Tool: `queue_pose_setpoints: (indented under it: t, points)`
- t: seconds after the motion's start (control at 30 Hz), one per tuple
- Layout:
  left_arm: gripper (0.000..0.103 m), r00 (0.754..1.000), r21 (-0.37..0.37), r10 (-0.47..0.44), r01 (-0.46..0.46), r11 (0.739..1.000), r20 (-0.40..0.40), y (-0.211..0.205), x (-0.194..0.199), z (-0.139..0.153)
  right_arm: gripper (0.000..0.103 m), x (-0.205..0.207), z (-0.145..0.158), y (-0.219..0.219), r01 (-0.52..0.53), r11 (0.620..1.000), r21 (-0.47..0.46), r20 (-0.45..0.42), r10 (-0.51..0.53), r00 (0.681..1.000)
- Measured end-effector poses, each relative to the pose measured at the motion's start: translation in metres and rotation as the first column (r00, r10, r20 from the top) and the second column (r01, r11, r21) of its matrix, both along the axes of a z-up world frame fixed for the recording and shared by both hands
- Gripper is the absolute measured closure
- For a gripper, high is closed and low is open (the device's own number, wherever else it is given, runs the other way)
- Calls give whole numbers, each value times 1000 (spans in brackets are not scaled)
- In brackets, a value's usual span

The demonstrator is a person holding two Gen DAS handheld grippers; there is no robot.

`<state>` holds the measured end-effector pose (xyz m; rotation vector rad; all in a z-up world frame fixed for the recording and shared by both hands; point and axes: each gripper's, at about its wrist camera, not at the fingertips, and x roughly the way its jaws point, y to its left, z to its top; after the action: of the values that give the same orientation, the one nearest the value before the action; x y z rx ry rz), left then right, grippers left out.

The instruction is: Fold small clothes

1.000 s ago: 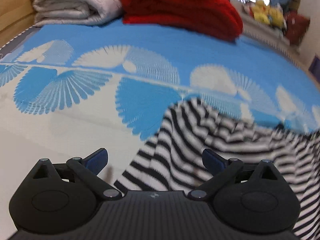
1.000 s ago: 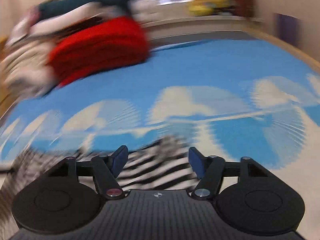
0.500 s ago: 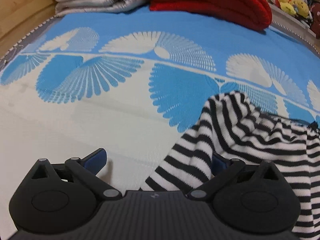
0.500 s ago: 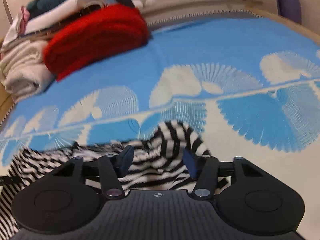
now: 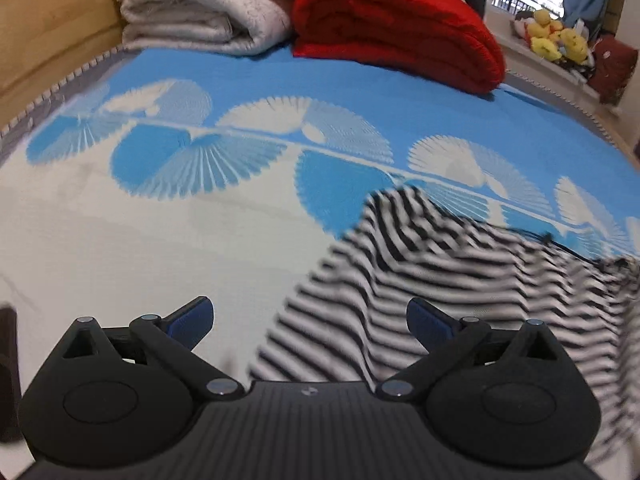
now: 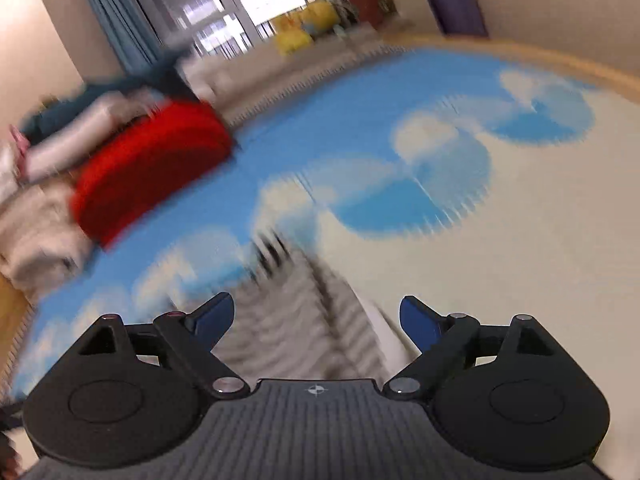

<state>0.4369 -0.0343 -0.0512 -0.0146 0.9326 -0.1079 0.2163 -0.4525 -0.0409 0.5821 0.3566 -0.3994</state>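
Striped garment [image 5: 460,280] crumpled on the blue-and-white bed cover [image 5: 200,240], below both wrists. Left gripper [image 5: 310,316] spread wide, pinching nothing. Right gripper [image 6: 316,316] likewise spread, over the blurred stripes [image 6: 304,320].

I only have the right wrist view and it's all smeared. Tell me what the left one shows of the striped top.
Observer: The striped top lies bunched on the blue and white bedspread, one peak raised.
Operator: Report the left tongs.
Observer: The left tongs are open, the cloth's edge between the fingers, unpinched.
Operator: Say what's beside the red blanket.
Observer: A folded white blanket sits left of the red blanket.
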Motion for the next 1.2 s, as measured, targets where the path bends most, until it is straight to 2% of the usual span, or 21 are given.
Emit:
queue_pose_setpoints:
  t: [0.1,0.23,0.3,0.37,0.4,0.43,0.47,0.5,0.57,0.67,0.77,0.83,0.9,0.93,1.07,1.2]
  points:
    - [0,1000,-24,2,-2,1000,-15,11,-33,-3,19,2,-22,-5,3,999,39,-115,2,993]
    - [0,999,-5,18,-18,1000,-47,24,-62,-18,19,0,-36,-20,43,997,69,-158,-31,987]
    - [0,998,-22,10,-11,1000,-65,27,-65,-23,19,5,-45,-28,23,990,139,-162,0,987]
    - [0,997,-55,-3,-1,998,-71,30,-64,-26,19,14,-56,-34,-18,969,247,-164,60,985]
    - [0,997,-57,-5,1,998,-76,29,-61,-29,25,20,-62,-35,-28,958,286,-164,78,983]
    - [0,997,-35,2,-5,999,-79,28,-58,-33,38,24,-65,-34,-46,951,306,-153,96,984]
    - [0,996,27,26,-24,999,-82,26,-53,-38,80,26,-66,-30,-80,953,292,-134,123,983]
    - [0,996,93,55,-48,994,-74,25,-48,-43,88,28,-63,-25,-95,962,257,-142,135,981]
    - [0,994,173,98,-87,981,-58,27,-39,-51,94,22,-54,-20,-73,976,207,-143,104,984]
    - [0,986,152,156,-146,978,-61,42,-29,-54,96,12,-49,-26,-21,974,224,-129,50,990]
    - [0,980,65,186,-182,981,-66,55,-33,-46,94,8,-46,-28,-44,976,214,-119,71,990]
    - [0,984,20,174,-173,985,-51,56,-44,-34,81,5,-48,-29,-49,973,225,-149,84,985]
    - [0,989,7,149,-149,989,-14,51,-58,-22,24,-4,-45,-22,-37,976,217,-157,72,985]
    - [0,991,11,135,-136,991,6,47,-66,-16,17,-11,-44,-17,-56,977,206,-140,86,986]
    - [0,991,73,94,-101,992,91,27,-90,-3,16,-32,-36,18,-177,976,131,-70,187,980]
    - [0,997,84,40,-46,995,73,13,-105,-9,16,-42,-44,45,-192,974,124,-80,202,976]
